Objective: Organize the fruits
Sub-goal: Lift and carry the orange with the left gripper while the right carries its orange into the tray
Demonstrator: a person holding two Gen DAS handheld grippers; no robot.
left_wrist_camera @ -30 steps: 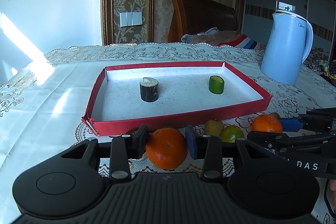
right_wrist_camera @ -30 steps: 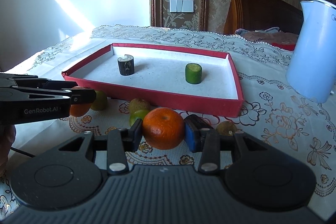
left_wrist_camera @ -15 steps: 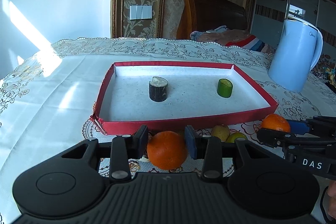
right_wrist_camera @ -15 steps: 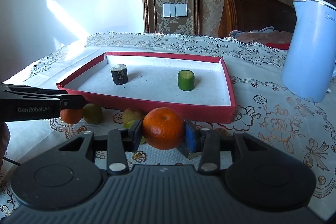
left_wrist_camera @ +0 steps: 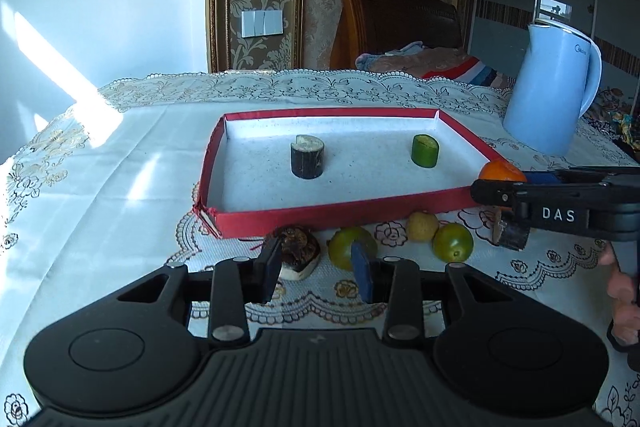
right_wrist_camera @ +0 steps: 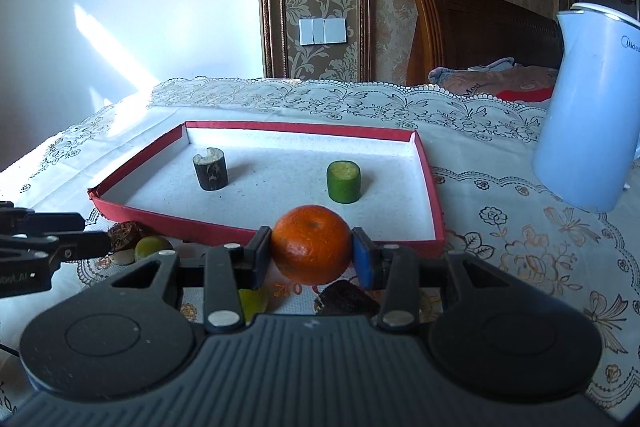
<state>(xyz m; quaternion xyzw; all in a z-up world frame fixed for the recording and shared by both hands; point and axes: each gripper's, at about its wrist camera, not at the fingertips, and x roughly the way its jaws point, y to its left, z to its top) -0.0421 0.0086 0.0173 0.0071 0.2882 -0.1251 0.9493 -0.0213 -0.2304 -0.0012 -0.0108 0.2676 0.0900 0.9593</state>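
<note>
A red-walled tray point(left_wrist_camera: 340, 213) point(right_wrist_camera: 256, 233) lies on the table with a dark cylinder point(left_wrist_camera: 307, 161) point(right_wrist_camera: 210, 173) and a green cylinder point(left_wrist_camera: 425, 150) point(right_wrist_camera: 344, 182) in it. My right gripper point(right_wrist_camera: 312, 259) is shut on an orange point(right_wrist_camera: 312, 245) and holds it above the tray's near wall; the orange also shows in the left wrist view point(left_wrist_camera: 502, 171). My left gripper point(left_wrist_camera: 318, 269) is open and empty, low over the table before the tray. A brown piece point(left_wrist_camera: 296, 253) and a green fruit point(left_wrist_camera: 350, 247) lie just beyond its fingertips.
A yellow fruit point(left_wrist_camera: 422, 225), another green fruit point(left_wrist_camera: 453, 247) and a dark piece point(left_wrist_camera: 510, 237) lie in front of the tray. A light blue kettle point(left_wrist_camera: 550, 91) point(right_wrist_camera: 592, 107) stands at the right. A bed headboard point(left_wrist_camera: 396, 23) is behind the table.
My left gripper opened and no longer holds its orange, which is out of view. My right gripper lifted its orange up and forward to the tray's near wall.
</note>
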